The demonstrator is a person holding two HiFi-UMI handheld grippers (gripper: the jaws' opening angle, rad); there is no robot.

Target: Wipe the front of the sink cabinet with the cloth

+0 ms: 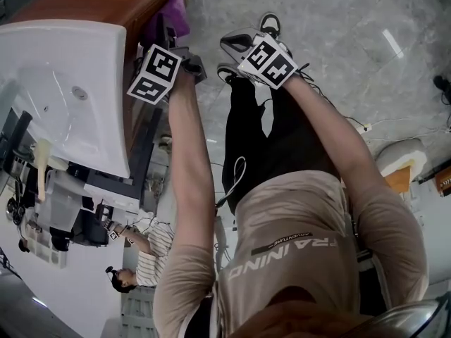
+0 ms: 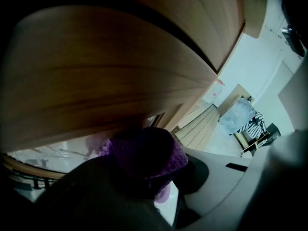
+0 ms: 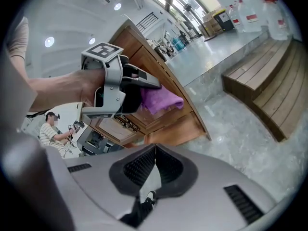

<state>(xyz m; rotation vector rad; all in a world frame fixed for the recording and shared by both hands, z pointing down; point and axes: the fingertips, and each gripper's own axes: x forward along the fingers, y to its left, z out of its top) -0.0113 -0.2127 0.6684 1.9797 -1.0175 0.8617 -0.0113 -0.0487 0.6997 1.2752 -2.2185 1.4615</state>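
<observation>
The purple cloth [image 2: 144,150] is bunched between the jaws of my left gripper [image 2: 144,171], which is shut on it. The cloth presses against the brown wooden front of the sink cabinet [image 2: 120,71]. In the head view the left gripper [image 1: 168,35] reaches to the cabinet [image 1: 106,2] below the sink, with the cloth [image 1: 175,14] at its tip. The right gripper view shows the left gripper [image 3: 115,88] from the side, the cloth [image 3: 161,100] against the cabinet [image 3: 168,124]. My right gripper [image 3: 155,149] is shut and empty, held beside the left one, away from the cabinet [image 1: 268,60].
A white sink basin [image 1: 63,83] sits on top of the cabinet. Grey marble floor [image 1: 338,41] spreads to the right, and the person's shoes [image 1: 239,42] stand on it. Wooden steps [image 3: 269,90] lie further off. Another person in a striped shirt [image 1: 144,252] is behind.
</observation>
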